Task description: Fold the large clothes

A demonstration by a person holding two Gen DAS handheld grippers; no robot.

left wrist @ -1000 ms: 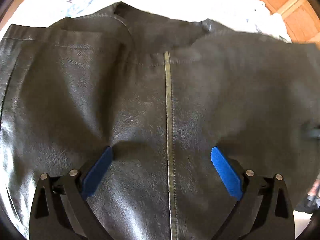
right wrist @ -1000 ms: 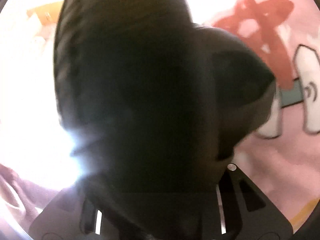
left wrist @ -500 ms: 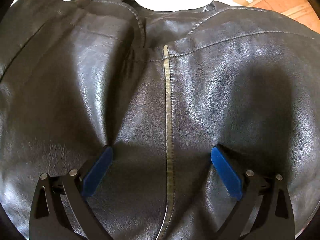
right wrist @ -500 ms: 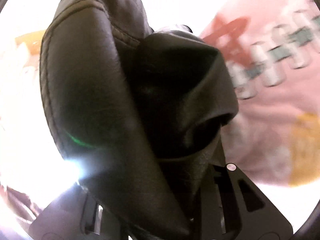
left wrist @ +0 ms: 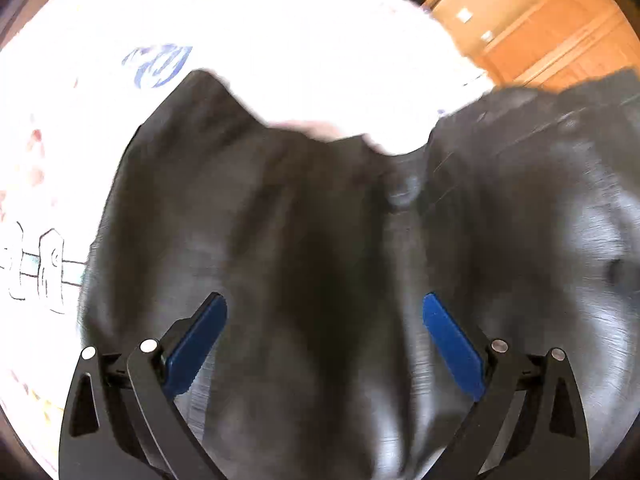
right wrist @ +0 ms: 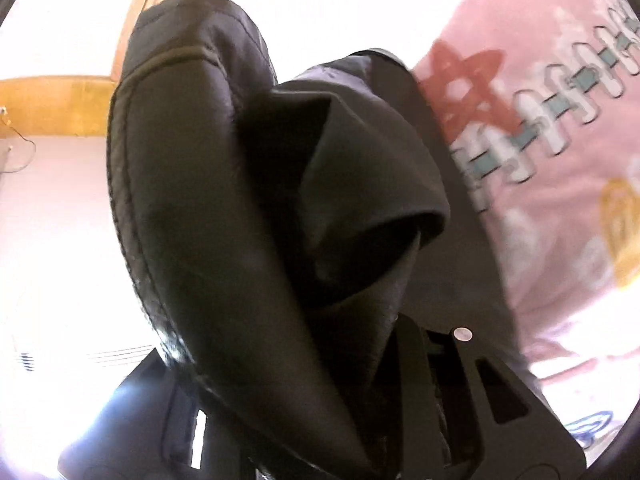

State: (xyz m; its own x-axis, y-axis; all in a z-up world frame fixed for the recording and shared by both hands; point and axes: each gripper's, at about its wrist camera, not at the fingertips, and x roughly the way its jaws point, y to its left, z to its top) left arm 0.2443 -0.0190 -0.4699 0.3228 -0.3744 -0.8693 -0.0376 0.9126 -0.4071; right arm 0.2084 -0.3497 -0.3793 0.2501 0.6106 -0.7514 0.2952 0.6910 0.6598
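A black leather jacket [left wrist: 320, 240] fills the left wrist view, blurred by motion, its upper edge sagging in a dip against the bright bedding. My left gripper [left wrist: 324, 336] hangs over it, open, blue pads [left wrist: 196, 344] wide apart with the leather spread below and between them. In the right wrist view a thick bunched fold of the jacket [right wrist: 208, 220] rises out of the jaws and hides the fingertips. My right gripper [right wrist: 332, 352] is shut on that fold, lifted above the bed.
A pink bed sheet [right wrist: 560, 208] printed with a red star and a white fence lies under everything, and shows white at the left [left wrist: 48, 184]. Wooden cabinets [left wrist: 540, 28] stand at the far right. A wooden board [right wrist: 52, 104] runs behind the bed.
The left view has pulled back from the jacket: its centre seam is blurred out and bedding now shows at left and top. The right gripper rose and turned, still holding the fold.
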